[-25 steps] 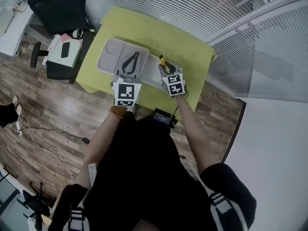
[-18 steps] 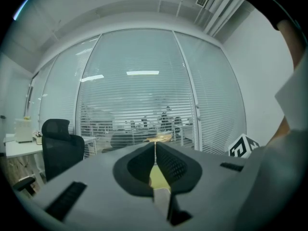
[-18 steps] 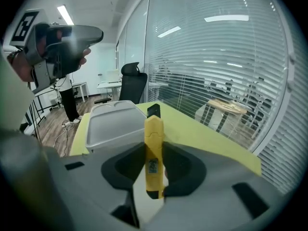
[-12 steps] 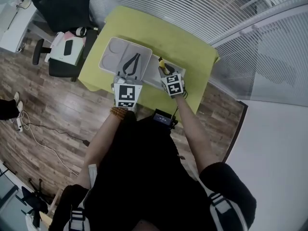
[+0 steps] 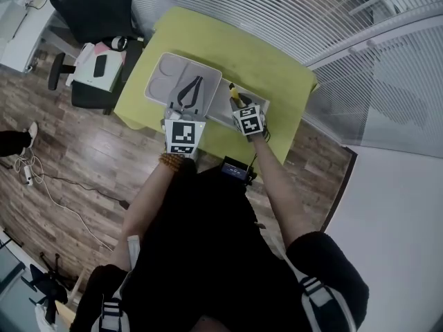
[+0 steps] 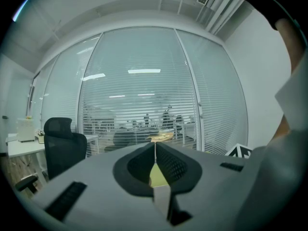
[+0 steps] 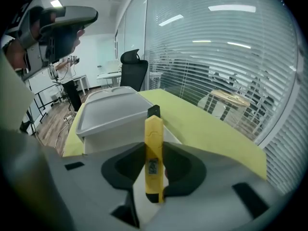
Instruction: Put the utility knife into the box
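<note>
Head view: the left gripper (image 5: 192, 83) lies over a grey tray (image 5: 160, 81) on the yellow-green table (image 5: 263, 61). The right gripper (image 5: 239, 101), just beside it, carries the yellow utility knife (image 5: 234, 90) above the white box (image 5: 220, 102).

Left gripper view: the jaws meet in a closed seam with nothing between them. An office chair (image 6: 62, 148) stands ahead to their left, before slatted blinds (image 6: 139, 95).

Right gripper view: the jaws are clamped on the knife body, whose black tip projects beyond them. The box (image 7: 106, 138) lies just ahead of the jaws and below them, slightly left. The tray is directly beyond it.
</note>
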`<state>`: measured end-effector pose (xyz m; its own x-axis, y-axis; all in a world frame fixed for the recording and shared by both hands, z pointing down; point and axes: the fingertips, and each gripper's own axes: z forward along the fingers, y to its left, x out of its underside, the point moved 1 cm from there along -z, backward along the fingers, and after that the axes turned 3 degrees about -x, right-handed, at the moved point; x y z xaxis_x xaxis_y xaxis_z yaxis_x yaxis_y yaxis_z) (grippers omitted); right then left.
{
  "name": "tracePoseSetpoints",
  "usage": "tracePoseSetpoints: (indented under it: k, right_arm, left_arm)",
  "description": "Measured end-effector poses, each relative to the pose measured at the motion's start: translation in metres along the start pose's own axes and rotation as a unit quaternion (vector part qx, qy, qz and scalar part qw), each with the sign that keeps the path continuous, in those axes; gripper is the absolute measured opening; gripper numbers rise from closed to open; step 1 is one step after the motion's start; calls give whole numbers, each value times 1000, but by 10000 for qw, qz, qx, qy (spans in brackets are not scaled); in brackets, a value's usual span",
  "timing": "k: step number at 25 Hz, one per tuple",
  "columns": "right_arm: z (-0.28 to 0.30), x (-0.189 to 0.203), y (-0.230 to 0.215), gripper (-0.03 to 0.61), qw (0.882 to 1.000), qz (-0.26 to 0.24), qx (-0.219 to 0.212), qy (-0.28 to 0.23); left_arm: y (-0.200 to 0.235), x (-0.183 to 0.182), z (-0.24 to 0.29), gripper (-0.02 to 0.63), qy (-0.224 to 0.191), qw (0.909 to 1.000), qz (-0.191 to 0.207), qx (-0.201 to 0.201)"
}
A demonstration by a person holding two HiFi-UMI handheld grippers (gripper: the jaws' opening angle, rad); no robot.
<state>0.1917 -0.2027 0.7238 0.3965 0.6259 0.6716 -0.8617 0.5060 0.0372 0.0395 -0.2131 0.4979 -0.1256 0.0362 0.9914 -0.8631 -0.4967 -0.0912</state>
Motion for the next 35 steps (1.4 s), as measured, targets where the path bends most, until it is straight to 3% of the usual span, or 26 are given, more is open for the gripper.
tracePoseSetpoints:
  k: [15, 35]
  right_arm:
    - [15, 15, -1, 109, 9985, 7, -204, 507]
    - [30, 25, 6, 109, 9948, -192, -438, 902]
  left_arm:
    - [-5, 4, 8, 18, 127, 9998, -53, 120]
    - [3, 13, 10, 18, 242, 9997, -60, -2]
